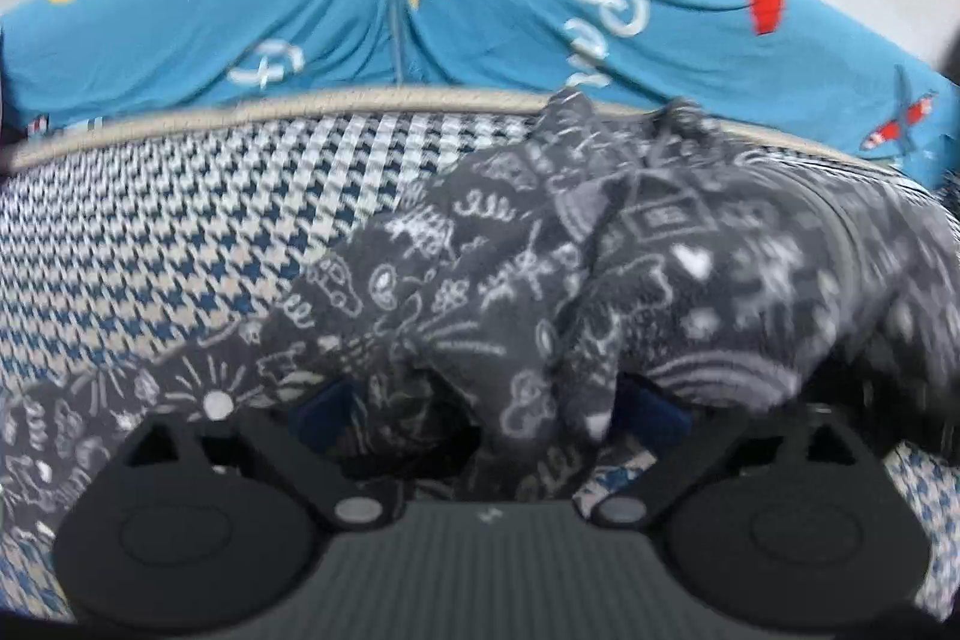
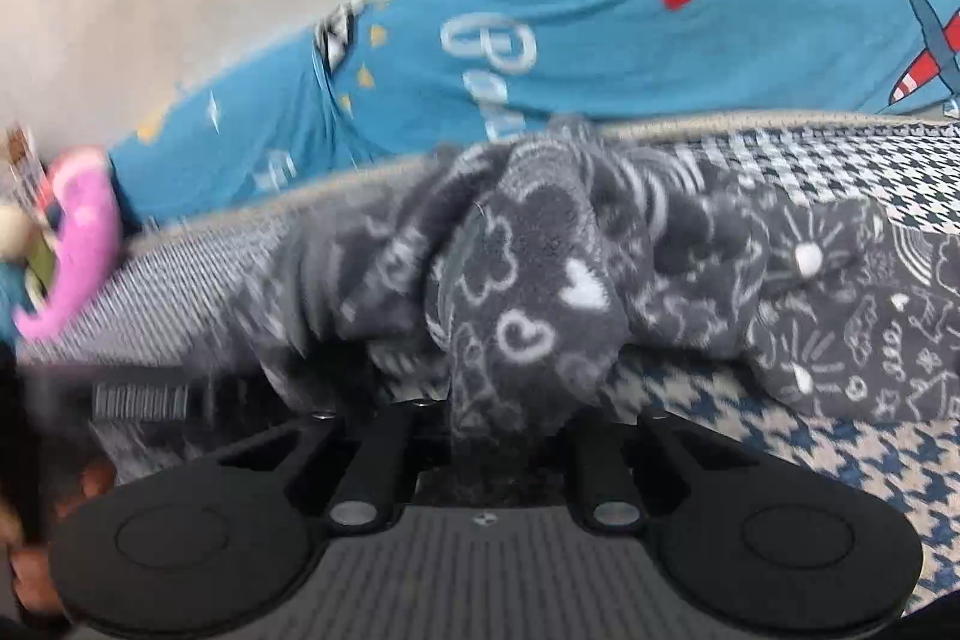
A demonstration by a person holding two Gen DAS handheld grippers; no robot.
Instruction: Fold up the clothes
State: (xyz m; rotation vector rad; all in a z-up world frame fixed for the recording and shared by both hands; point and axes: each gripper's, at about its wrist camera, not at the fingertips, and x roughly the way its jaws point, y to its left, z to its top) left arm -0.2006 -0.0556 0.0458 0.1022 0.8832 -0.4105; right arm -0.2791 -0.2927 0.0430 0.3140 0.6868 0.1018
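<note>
One blue-and-white houndstooth woven cover point(image 1: 180, 244) spreads flat under everything, edged at the far side by a single beige piped border point(image 1: 300, 109). Beyond that border lies one teal jersey sheet with printed stars, lettering and a red-striped plane point(image 1: 510, 28), rumpled into soft folds. On the houndstooth cover sits the one dark grey fleece garment covered in white doodle drawings point(image 1: 600, 268), fuzzy and bunched, its long axis running side to side across the cover. The left gripper point(image 1: 480, 412) has fleece heaped between its blue-padded fingers; whether it pinches is unclear. The right gripper point(image 2: 504, 436) is clamped on a fold of the fleece. One pink plastic object point(image 2: 78, 244) lies blurred at the left edge of the right wrist view.
</note>
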